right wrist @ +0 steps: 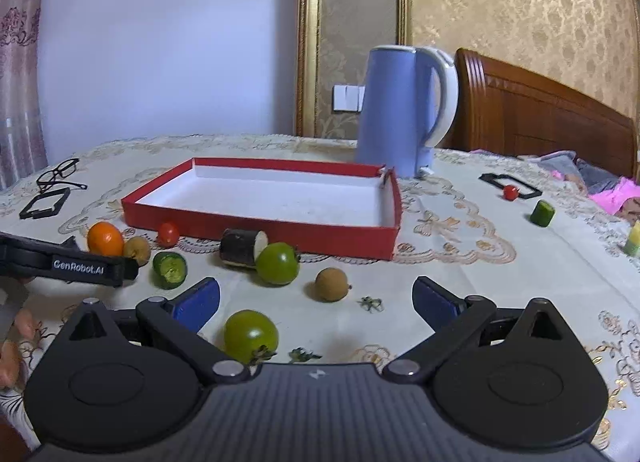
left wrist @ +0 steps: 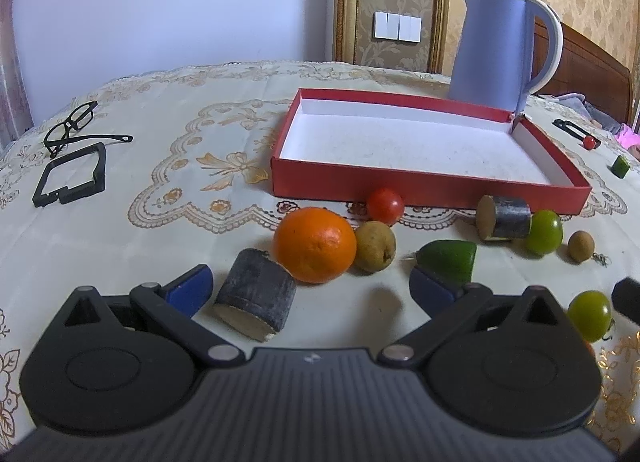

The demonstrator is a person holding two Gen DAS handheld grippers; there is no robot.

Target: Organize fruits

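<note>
Your left claw gapes wide and empty over the counter, a dark cylinder between its tips and the orange just beyond, while your right claw, equally wide, frames a green tomato, short of the red tray.

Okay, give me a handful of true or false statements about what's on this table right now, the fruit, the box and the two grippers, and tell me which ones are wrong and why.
1. The shallow red cardboard box holds no fruit. True.
2. The left gripper is clamped on the round orange. False: its jaws are open and the orange lies on the tablecloth ahead of them.
3. A tall blue electric kettle stands behind the box. True.
4. The black-framed eyeglasses lie inside the box. False: they lie on the cloth off to its left.
5. The right gripper is open and holds nothing. True.
</note>
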